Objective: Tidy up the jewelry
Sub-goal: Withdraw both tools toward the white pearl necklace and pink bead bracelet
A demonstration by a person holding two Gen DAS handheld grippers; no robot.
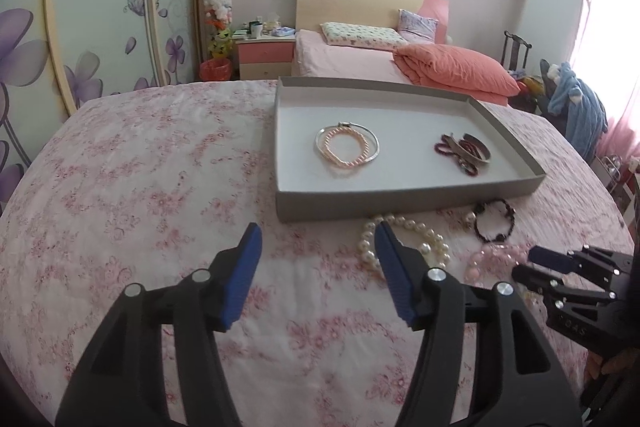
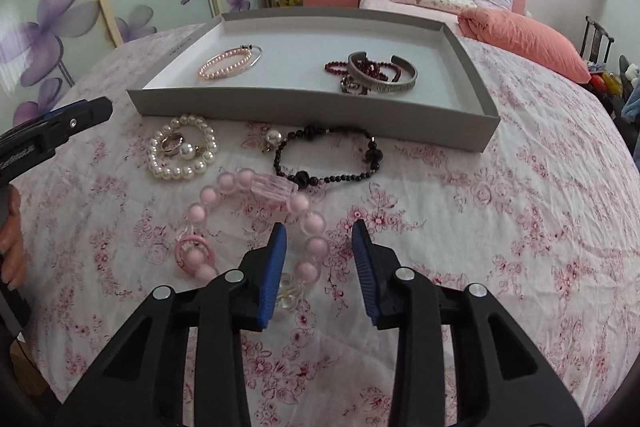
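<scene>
The grey tray (image 2: pixel 472 115) sits on the floral bed cover (image 2: pixel 520 227) and already holds 2 groups; on its left a pink pearl bracelet (image 2: pixel 226 63) lies with a thin silver bangle (image 1: pixel 374 138), and on its right a silver cuff (image 2: pixel 384 77) lies tangled with dark red beads (image 2: pixel 336 67). So the sorting looks roughly half done; left on the cover, just in front of the tray's near wall, are a white pearl bracelet (image 2: pixel 182 153) with rings inside its loop, a black bead bracelet (image 2: pixel 332 159), and a large pink bead bracelet (image 2: pixel 256 219).

The pink bead bracelet lies flat as a stretched loop; its long axis runs from the clear faceted bead near the black bracelet down toward the right gripper (image 2: pixel 320 255). That gripper's fingers stand fairly narrow and straddle the loop's right-hand strand without pressing on it; nothing is held yet.

The left gripper (image 1: pixel 318 255) has its fingers wide and empty; its right finger hangs over the white pearl bracelet.
</scene>
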